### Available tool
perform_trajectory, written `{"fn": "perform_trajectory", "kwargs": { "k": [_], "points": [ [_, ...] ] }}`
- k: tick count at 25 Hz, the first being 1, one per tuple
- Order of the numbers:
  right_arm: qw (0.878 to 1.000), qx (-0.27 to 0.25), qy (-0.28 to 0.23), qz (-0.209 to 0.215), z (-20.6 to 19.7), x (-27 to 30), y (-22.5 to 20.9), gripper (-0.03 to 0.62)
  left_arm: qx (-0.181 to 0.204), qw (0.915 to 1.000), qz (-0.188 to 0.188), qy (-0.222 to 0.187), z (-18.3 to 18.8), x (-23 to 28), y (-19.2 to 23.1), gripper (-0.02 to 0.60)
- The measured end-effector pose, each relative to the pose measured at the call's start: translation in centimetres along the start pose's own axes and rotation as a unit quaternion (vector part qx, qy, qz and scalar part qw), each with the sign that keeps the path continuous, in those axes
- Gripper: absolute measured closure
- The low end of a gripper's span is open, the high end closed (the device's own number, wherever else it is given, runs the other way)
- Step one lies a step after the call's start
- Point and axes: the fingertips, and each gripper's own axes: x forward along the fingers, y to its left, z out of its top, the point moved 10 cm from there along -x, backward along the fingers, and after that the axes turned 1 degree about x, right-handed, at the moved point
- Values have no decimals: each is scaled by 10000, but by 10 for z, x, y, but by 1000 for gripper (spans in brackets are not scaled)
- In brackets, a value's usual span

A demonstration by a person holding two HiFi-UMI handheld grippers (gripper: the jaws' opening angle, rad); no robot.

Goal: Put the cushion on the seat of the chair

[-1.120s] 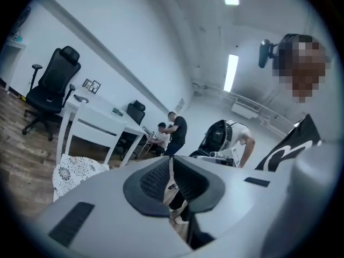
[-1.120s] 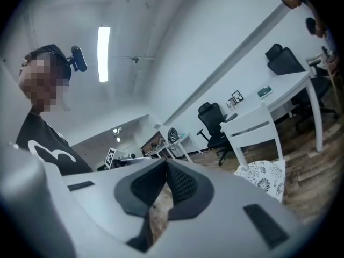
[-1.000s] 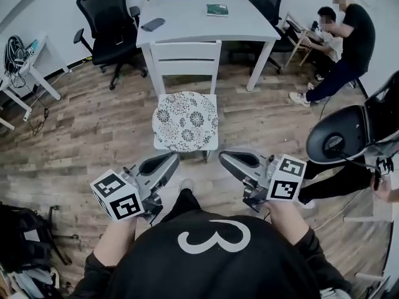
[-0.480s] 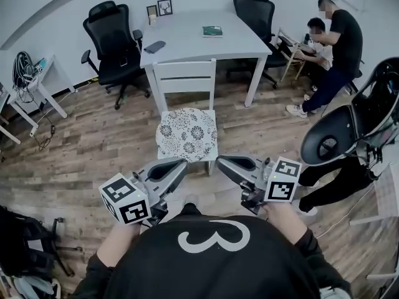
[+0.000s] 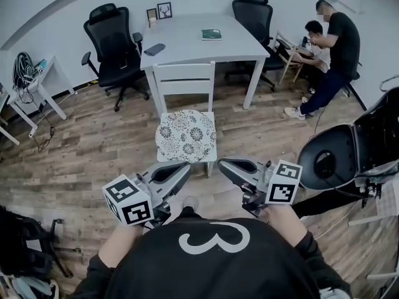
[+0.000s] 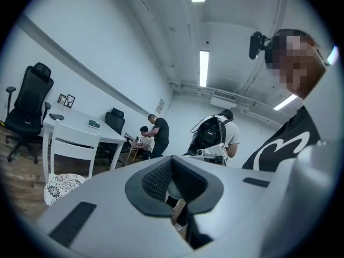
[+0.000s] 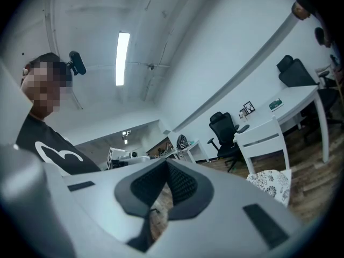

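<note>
Ahead on the wood-plank floor (image 5: 93, 142): white wooden chair (image 5: 184, 78), backrest toward the white table (image 5: 187, 52), seat toward the near side. On that seat, already in place, floral cushion (image 5: 186, 135), lying flat and covering nearly all of it, with a strip of white seat edge showing at its right and near sides. Touches neither gripper and lies well apart from both. Shows again low at the left of the left gripper view and low at the right of the right gripper view, on the same seat. Near side, low in the head view: left gripper (image 5: 185, 166) and right gripper (image 5: 221, 162) side by side, held level, tips angled toward each other and toward the chair, marker cubes at their near ends. Left jaws pressed together, nothing between the pads. Right jaws likewise together, pinching nothing. On the table: green book (image 5: 211, 34) toward the far right, dark flat case (image 5: 154, 48) at the left, two small picture frames (image 5: 160, 10) along the far edge. Left of the table, black office chair (image 5: 114, 42); at its far right corner, second office chair (image 5: 255, 11). Far right: two people (image 5: 330, 39), one seated, one standing and leaning in. Right edge: black moulded seat shell (image 5: 329, 159). Far left: small white desk (image 5: 37, 73) with coiled cables (image 5: 20, 64).
</note>
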Motion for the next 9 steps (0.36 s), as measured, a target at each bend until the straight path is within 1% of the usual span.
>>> {"fn": "perform_trajectory", "kwargs": {
  "k": [4,9],
  "points": [
    [10000,-3,-26,-32,-18,-7,14,586,11,10000,-20,-9,-16,-12,-12,568],
    [10000,-1,-52,-57,-19,-17,13,586,9,10000,-12,15,-19,-5,-16,568]
  ]
}}
